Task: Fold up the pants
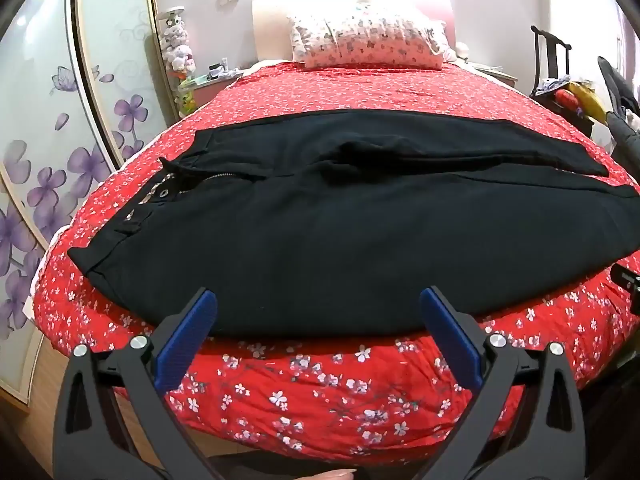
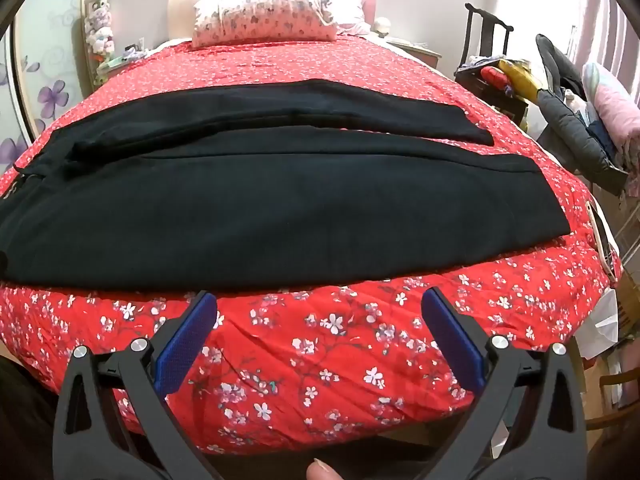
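Black pants [image 1: 320, 216] lie flat across a red floral bedspread [image 1: 320, 380], waistband with zipper and eyelets at the left, both legs running to the right. My left gripper [image 1: 318, 304] is open and empty, its blue pads just at the pants' near edge. In the right wrist view the pants [image 2: 256, 200] show their two leg ends at the right. My right gripper [image 2: 319, 304] is open and empty, a little in front of the near edge, over the bedspread [image 2: 320, 360].
A patterned pillow [image 1: 368, 40] lies at the head of the bed. A wardrobe with purple flowers [image 1: 52, 160] stands left. A dark chair with piled clothes [image 2: 520, 76] stands right. A phone [image 2: 602, 244] lies at the bed's right edge.
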